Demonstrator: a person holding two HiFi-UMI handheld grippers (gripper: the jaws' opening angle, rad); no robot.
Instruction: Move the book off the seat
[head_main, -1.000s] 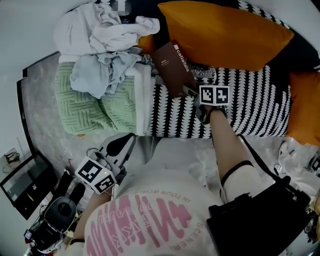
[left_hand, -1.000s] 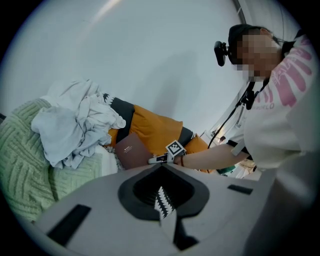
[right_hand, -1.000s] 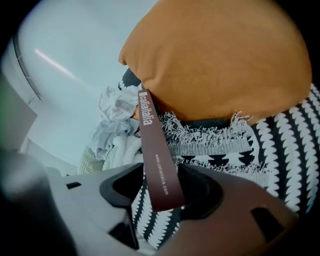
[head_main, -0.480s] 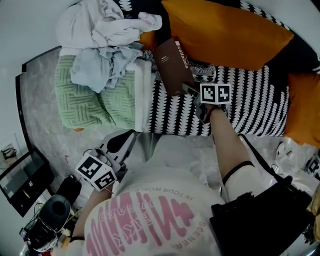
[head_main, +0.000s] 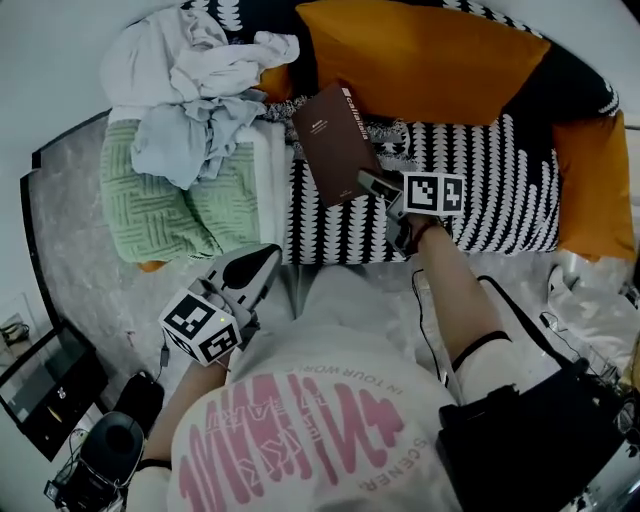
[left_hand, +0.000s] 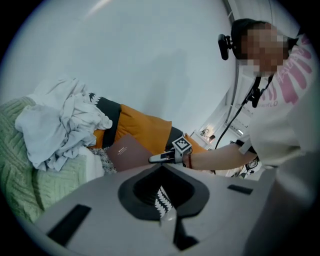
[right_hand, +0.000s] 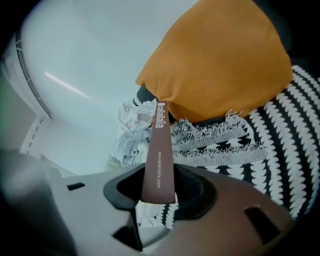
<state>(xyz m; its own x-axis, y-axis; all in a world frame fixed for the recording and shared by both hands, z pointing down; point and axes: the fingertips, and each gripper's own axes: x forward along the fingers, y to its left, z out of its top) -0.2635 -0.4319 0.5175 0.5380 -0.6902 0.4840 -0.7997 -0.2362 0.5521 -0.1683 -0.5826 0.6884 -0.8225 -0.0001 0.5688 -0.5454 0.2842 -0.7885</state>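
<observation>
We see a big orange pillow at the back. A heap of pale clothes lies partly on a green blanket, left of the pillow.

The light reaching me is soft, cool and even, with no hard shadows. The head view is the dimmest, black at its corners, and its fisheye bends the seat edge into a curve. In both gripper views the pale wall is brightest, with one thin glare streak in the right one. A dark shadow sits under the cushion. The book spine print reads sharp. The left gripper and right gripper, close to their lenses, go soft and grey.
</observation>
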